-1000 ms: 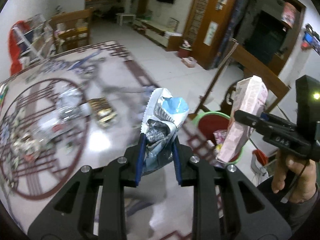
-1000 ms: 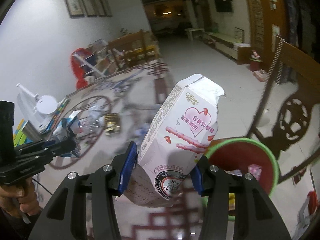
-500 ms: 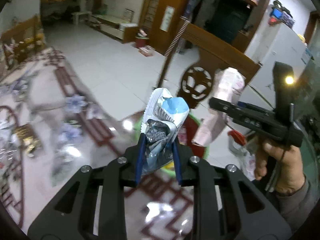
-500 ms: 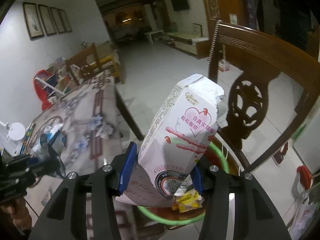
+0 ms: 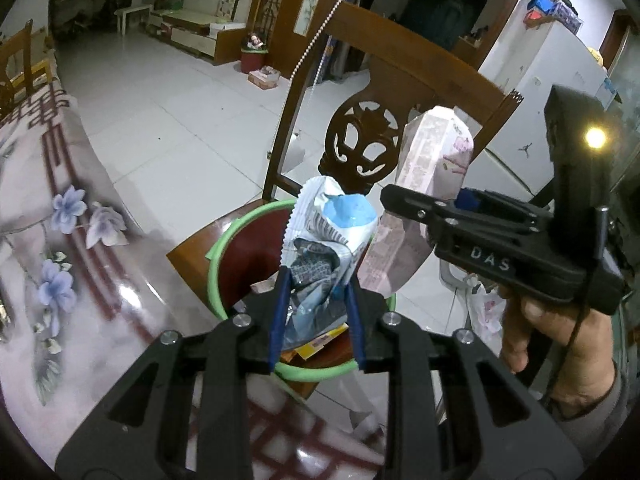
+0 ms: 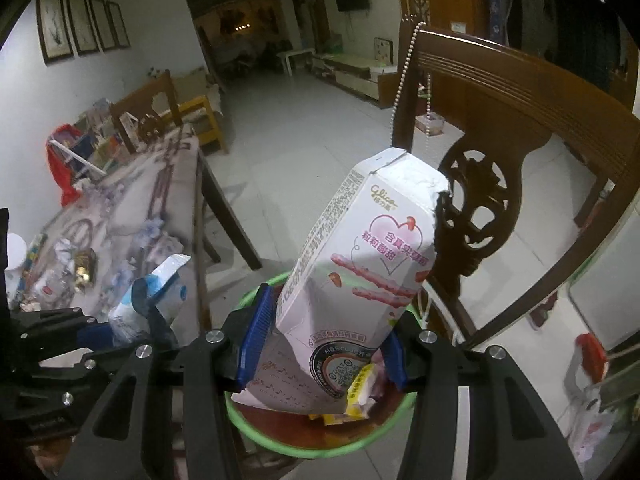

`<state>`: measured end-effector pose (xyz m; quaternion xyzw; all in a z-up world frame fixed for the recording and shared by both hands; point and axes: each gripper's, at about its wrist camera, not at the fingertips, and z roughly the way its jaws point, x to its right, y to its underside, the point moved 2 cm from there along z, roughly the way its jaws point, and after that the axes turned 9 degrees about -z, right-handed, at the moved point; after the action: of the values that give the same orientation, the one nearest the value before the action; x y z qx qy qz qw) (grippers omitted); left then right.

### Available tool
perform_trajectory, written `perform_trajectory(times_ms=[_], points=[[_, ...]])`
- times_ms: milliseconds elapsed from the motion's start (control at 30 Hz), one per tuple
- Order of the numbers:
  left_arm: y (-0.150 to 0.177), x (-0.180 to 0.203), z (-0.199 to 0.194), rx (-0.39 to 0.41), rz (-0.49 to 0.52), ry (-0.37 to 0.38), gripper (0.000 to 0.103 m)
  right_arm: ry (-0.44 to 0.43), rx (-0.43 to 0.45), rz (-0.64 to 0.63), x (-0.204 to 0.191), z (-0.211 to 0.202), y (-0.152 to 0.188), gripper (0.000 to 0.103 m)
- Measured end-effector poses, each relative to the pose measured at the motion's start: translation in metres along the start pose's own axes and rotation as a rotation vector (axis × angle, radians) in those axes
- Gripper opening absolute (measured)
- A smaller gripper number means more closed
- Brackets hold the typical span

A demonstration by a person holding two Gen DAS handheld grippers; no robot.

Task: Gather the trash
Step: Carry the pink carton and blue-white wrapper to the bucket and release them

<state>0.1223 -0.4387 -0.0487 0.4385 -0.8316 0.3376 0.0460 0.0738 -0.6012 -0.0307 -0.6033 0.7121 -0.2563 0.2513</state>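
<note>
My left gripper (image 5: 316,312) is shut on a crumpled white and blue snack wrapper (image 5: 328,240) and holds it over the near rim of a red bin with a green rim (image 5: 224,248). My right gripper (image 6: 322,344) is shut on a torn pink and white snack box (image 6: 360,276) and holds it above the same bin (image 6: 320,450). The bin stands on the seat of a wooden chair (image 5: 400,80) and holds yellow and pink wrappers (image 6: 360,394). The right gripper with the box (image 5: 428,200) shows in the left wrist view; the left gripper and wrapper (image 6: 152,304) show in the right wrist view.
A table with a flowered cloth (image 5: 60,260) lies to the left, with more scattered trash (image 6: 80,268) farther along it. The carved chair back (image 6: 500,128) rises just behind the bin. A white plastic bag (image 6: 592,424) hangs low on the right.
Both grippers have swung right from over the table to above the bin, still holding their trash. The bin has come nearer, now right under both.
</note>
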Motion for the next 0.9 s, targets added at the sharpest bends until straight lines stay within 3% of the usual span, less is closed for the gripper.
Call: perform_trajectory(times_ms=[533,833,900], points=[[0.001,-0.003,0.020,-0.028,-0.007,-0.029,0.031,0.055,-0.057,-0.001,0.005,0.013,0.000,0.049],[0.004,-0.007,0.019,-0.030,-0.018,-0.037,0.049,0.064,-0.056,0.000,0.005,0.013,0.000,0.055],[0.006,-0.008,0.019,-0.032,-0.023,-0.037,0.069,0.067,-0.054,-0.005,0.004,0.013,0.000,0.062]])
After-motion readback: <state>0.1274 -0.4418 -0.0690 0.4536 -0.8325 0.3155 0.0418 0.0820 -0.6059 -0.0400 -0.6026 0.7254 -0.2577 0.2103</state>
